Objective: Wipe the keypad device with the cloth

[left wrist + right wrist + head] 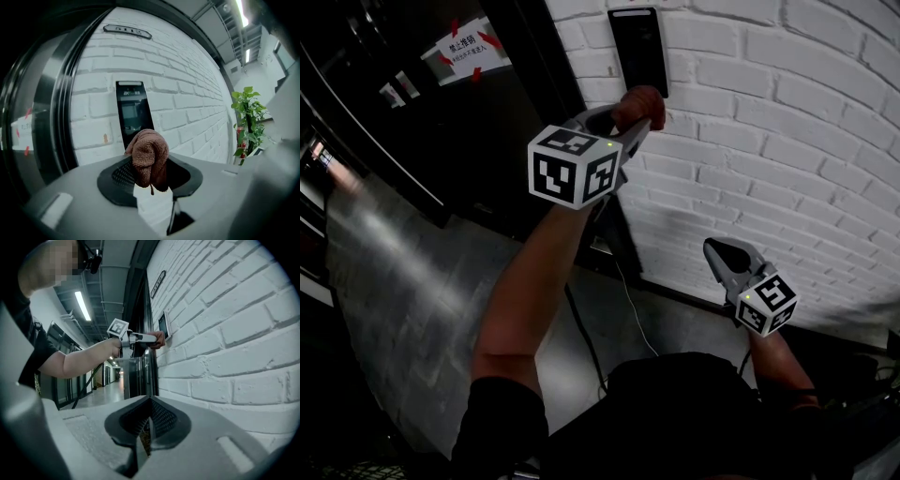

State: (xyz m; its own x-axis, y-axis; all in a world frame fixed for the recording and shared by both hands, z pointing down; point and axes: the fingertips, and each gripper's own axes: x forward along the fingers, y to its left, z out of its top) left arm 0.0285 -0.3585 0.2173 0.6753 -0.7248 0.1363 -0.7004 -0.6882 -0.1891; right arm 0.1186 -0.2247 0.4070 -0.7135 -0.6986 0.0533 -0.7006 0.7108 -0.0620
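The keypad device (637,47) is a black upright panel on the white brick wall; it also shows in the left gripper view (131,112) and in the right gripper view (164,324). A bunched brown cloth (149,157) sticks out of my left gripper (150,176), which is shut on it. In the head view the cloth (639,107) is raised to just below the device's lower edge; whether it touches the wall is unclear. My right gripper (724,255) hangs low at the right, near the wall, with its jaws shut (147,425) and nothing in them.
A dark door frame (516,112) runs beside the device, with a taped paper sign (469,47) on the glass. A cable (591,347) trails over the grey floor. A green plant (248,117) stands farther along the brick wall (769,141).
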